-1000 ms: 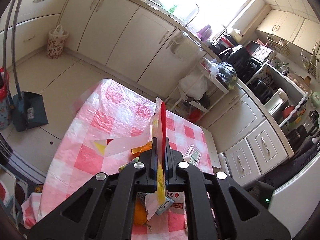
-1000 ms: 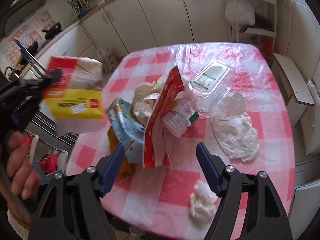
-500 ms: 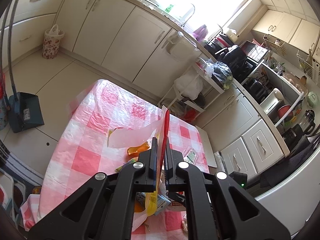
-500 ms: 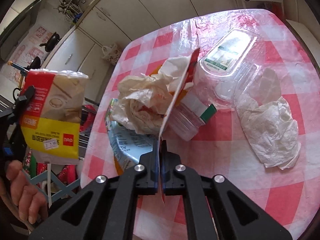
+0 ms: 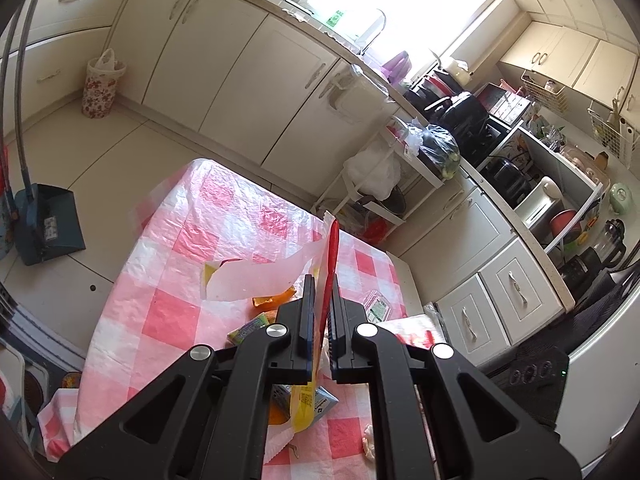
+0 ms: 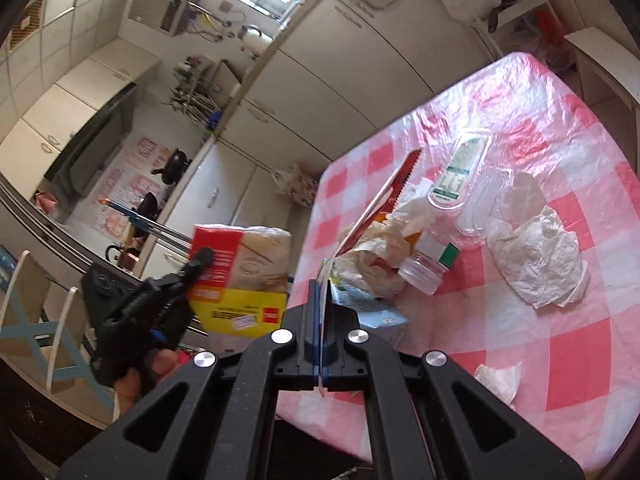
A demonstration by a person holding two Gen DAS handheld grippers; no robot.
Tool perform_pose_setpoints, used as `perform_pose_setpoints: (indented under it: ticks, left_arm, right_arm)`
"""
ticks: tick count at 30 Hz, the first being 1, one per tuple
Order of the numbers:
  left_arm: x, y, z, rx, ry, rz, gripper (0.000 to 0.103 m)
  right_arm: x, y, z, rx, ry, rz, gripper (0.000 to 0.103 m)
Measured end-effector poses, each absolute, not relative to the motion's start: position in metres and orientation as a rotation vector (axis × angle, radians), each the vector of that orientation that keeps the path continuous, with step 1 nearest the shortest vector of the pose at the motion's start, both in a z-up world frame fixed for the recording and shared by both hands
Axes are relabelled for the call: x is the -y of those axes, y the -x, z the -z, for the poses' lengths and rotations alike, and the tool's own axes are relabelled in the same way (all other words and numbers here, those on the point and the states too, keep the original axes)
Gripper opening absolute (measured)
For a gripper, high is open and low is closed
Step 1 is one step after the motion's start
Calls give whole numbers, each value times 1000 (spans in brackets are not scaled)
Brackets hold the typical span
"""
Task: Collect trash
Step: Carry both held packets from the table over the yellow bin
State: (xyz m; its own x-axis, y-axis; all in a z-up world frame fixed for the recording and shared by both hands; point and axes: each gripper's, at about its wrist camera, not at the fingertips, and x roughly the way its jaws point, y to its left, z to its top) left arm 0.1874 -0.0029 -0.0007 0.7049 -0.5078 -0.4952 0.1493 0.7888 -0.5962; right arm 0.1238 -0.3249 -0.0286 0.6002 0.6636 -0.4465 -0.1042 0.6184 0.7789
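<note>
Tools (image 5: 322,312), two, each pinching one wrapper (image 6: 372,216).

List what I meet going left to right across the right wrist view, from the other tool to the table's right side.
Left tool → red-and-yellow bag it holds → red wrapper in the right tool → small bottle → crumpled white tissue.

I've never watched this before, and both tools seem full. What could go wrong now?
The right hand-held gripper pinches only the edge of the thin red-and-white wrapper, so it might slip or tear. That wrapper lies against the crumpled white paper and the clear plastic bottle, so lifting might drag them across the pink checked table.
</note>
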Motion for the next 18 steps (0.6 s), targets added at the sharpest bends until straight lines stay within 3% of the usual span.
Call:
perform_pose_setpoints:
  ticks: [18]
  left_arm:
    - [13,-168,-9,-661,510,530,4]
  right_arm:
    - [378,-59,26,-671,-889,-474,1]
